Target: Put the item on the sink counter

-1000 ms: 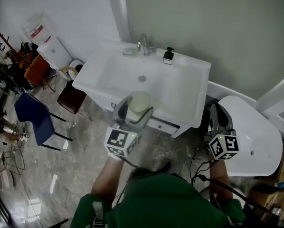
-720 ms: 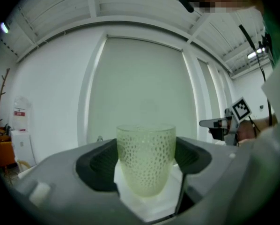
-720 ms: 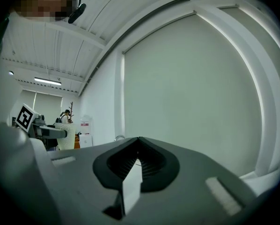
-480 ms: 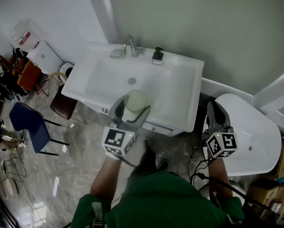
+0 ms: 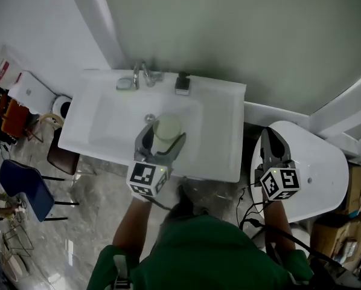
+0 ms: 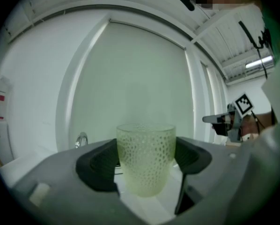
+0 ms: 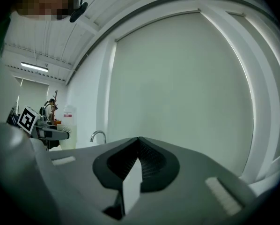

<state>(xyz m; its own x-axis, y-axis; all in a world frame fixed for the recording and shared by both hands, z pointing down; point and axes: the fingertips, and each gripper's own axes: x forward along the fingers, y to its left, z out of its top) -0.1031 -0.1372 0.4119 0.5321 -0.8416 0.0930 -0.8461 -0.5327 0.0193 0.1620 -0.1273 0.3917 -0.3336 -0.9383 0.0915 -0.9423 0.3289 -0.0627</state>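
A pale green, dimpled cup [image 5: 167, 128] stands upright between the jaws of my left gripper [image 5: 162, 139], which is shut on it. It hangs over the basin of the white sink [image 5: 224, 139], near the front edge. In the left gripper view the cup [image 6: 145, 158] fills the gap between the dark pads [image 6: 99, 165]. My right gripper [image 5: 273, 142] is shut and empty, off the sink's right side, above a white oval fixture [image 5: 325, 168]. Its jaws meet in the right gripper view [image 7: 138, 149].
At the back of the sink stand a faucet [image 5: 145, 74], a soap dish [image 5: 125, 84] and a black-topped soap dispenser [image 5: 182, 83]. A blue chair [image 5: 20, 183] and a dark stool [image 5: 63, 160] are on the floor to the left. Cardboard boxes [image 5: 355, 189] sit far right.
The person has stepped up to the sink. My left gripper with the cup has gone from the front edge to above the basin. The right gripper keeps its place beside it.
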